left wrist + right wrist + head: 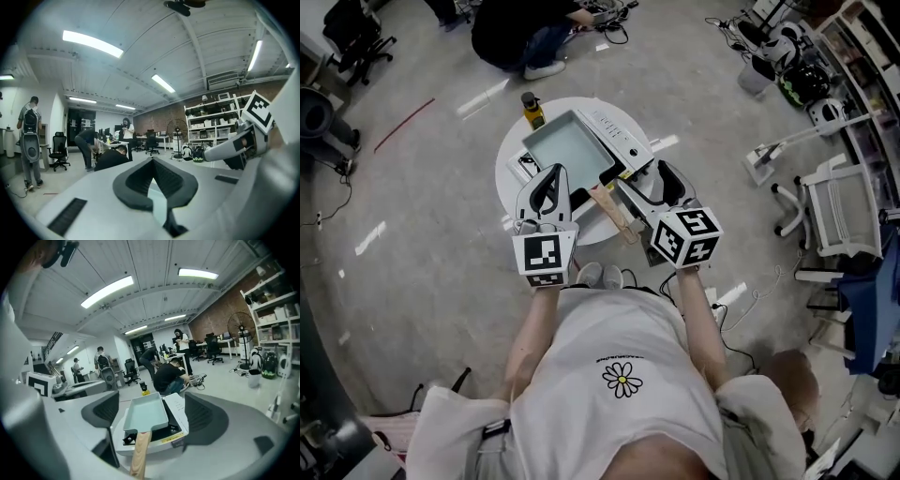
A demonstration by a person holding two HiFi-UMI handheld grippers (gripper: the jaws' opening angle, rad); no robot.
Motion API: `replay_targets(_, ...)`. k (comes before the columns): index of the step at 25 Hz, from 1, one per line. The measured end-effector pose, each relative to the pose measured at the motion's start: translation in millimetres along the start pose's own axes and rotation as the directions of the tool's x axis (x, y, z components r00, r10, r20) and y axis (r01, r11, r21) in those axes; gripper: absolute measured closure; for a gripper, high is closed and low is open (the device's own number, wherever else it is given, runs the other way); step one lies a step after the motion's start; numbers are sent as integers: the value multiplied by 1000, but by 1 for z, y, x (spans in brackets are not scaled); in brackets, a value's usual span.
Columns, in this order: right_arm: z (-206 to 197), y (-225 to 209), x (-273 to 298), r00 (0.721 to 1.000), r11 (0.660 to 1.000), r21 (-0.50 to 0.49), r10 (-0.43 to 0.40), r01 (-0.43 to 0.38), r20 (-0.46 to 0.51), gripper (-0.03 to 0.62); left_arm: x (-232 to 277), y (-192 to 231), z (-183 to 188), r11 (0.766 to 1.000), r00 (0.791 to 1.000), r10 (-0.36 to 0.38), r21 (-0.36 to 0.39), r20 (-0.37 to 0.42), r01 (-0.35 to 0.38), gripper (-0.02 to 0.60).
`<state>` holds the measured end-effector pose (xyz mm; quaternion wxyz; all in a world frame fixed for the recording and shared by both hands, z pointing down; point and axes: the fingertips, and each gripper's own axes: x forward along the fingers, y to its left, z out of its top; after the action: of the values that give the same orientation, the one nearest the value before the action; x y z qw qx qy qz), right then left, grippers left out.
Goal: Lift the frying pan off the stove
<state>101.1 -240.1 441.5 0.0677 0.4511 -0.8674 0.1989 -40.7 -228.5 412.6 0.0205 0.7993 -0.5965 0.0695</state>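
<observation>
A pale teal rectangular frying pan [570, 150] [146, 412] rests on a white portable stove [628, 142] [180, 425] on a small round white table [508, 161]. Its wooden handle [613, 214] [139, 452] points back toward me. My right gripper [645, 186] [151, 401] is open, with the handle lying between its wide-apart jaws and the pads clear of it. My left gripper [549, 178] [152, 160] is shut on nothing and hovers over the table's near left edge, beside the pan. In the left gripper view the right gripper [234, 149] shows at the right.
A yellow oil bottle [532, 111] [144, 388] stands at the table's far edge. A person in black [525, 33] crouches on the floor beyond it. Office chairs [358, 37] stand at the left; shelves and a white chair [836, 208] line the right.
</observation>
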Motion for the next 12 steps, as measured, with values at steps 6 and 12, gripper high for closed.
replay_targets(6, -33, -12, 21, 974, 995, 44, 102, -95, -204, 154, -4, 8, -12, 1000, 999, 30, -8, -35, -30, 582)
replay_targets(12, -91, -1, 36, 822, 944, 150, 331, -295, -463, 158, -10, 17, -37, 997, 993, 65, -38, -98, -69, 583)
